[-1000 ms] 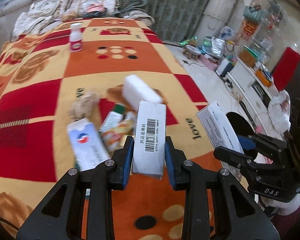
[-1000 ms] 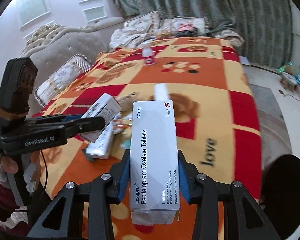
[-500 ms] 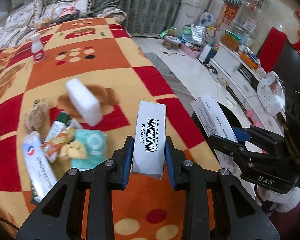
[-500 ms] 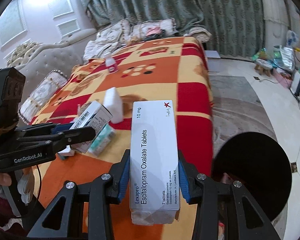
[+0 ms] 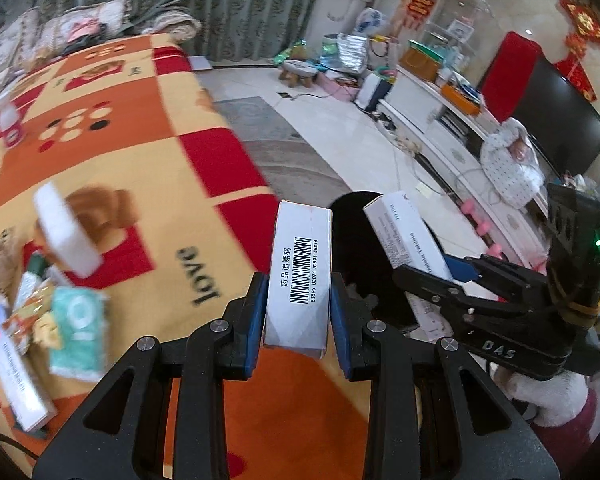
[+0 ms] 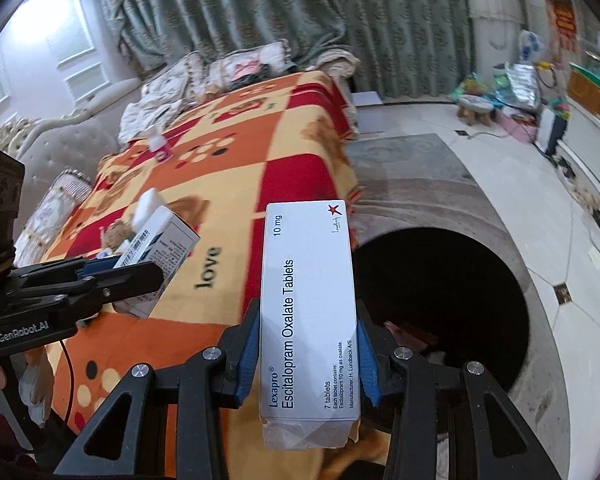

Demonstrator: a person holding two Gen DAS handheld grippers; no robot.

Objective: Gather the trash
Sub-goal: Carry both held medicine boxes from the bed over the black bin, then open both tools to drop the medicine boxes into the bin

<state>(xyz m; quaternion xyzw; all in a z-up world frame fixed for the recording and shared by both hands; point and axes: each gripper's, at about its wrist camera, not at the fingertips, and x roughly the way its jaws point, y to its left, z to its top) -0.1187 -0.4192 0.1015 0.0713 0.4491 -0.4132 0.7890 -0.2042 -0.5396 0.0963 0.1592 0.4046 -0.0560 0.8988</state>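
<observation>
Right wrist view: right hand-held gripper point(image 6: 306, 354) clamped on Lexapro box point(image 6: 308, 304), frame centre; black bin point(image 6: 460, 304) lower right. Left hand-held gripper point(image 5: 298, 316) clamped on barcode box point(image 5: 299, 276). Centre boxes over bin mouth, then release.

The barcode box point(image 5: 298, 276) sits between the fingers of the left gripper point(image 5: 296, 316), held over the blanket's point(image 5: 140, 152) near edge. The tablet box point(image 6: 308, 312) sits between the fingers of the right gripper point(image 6: 306, 354), just right of that edge, with the bin point(image 6: 440, 304) below and to its right on the floor. Farther left on the blanket lies a cluster: foam block point(image 5: 66, 232), tissue pack point(image 5: 78, 328), long carton point(image 5: 14, 372). A bottle point(image 5: 10, 122) stands near the far left edge
</observation>
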